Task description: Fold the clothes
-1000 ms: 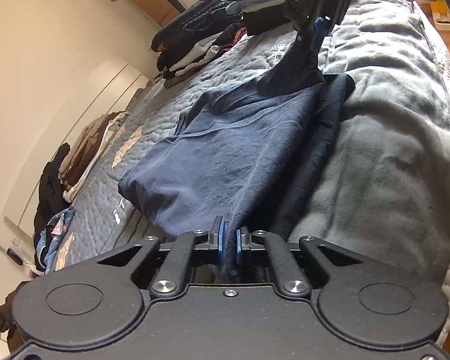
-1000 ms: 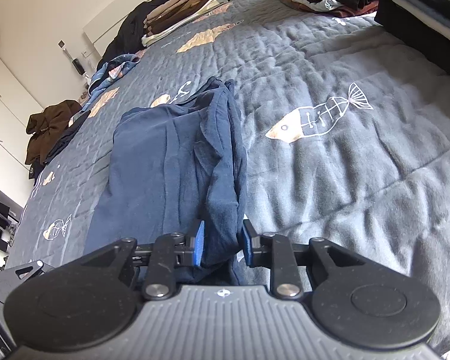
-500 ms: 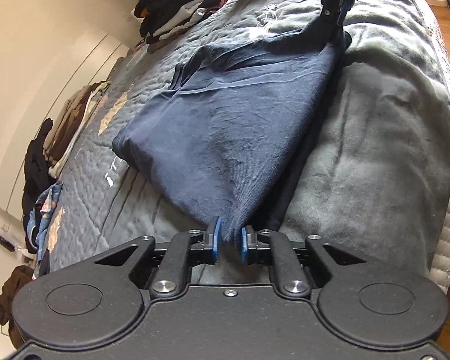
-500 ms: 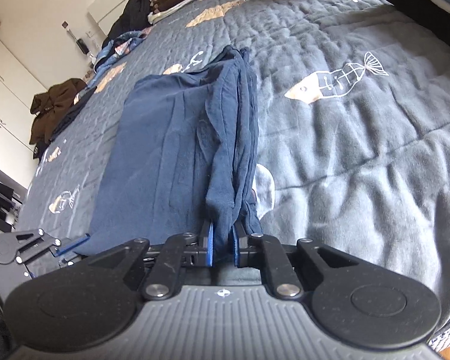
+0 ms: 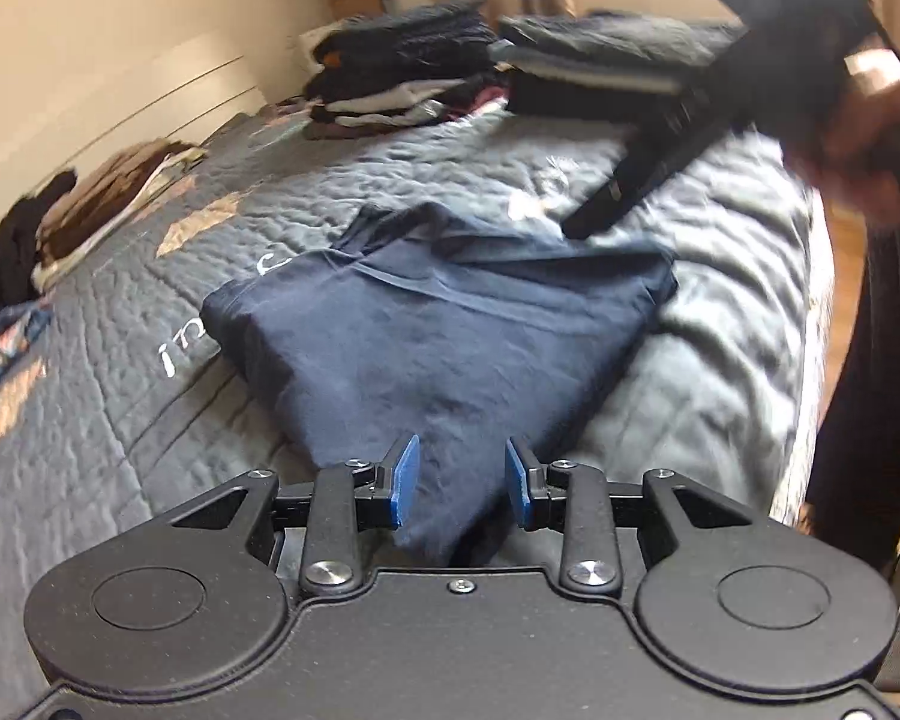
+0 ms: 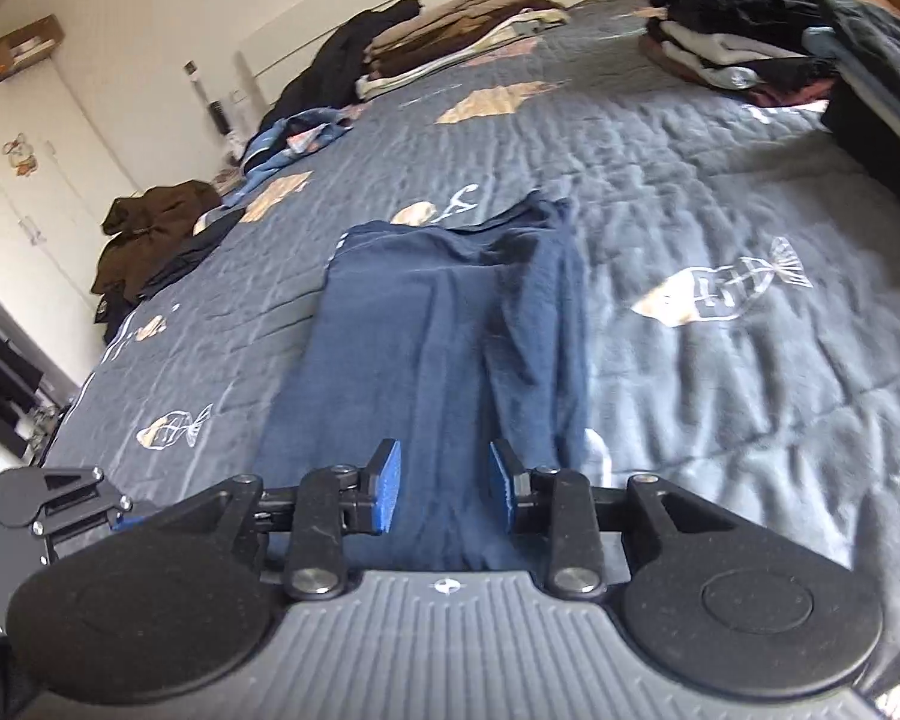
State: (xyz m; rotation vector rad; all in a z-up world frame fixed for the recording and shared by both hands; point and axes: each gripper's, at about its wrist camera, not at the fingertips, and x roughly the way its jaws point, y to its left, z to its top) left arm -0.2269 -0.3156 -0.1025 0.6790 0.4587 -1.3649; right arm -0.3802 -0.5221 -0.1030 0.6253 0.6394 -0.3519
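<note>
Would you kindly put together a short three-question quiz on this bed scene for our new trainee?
1. True or false: the left tongs are clamped on the navy shirt.
2. The shirt lies: A) flat on the quilt B) on a clothes pile C) in the air.
3. What animal is printed on the quilt, right of the shirt in the right wrist view?

Key: 1 false, the jaws are opening, pads clear of the cloth; 2 A; 3 a fish.
</note>
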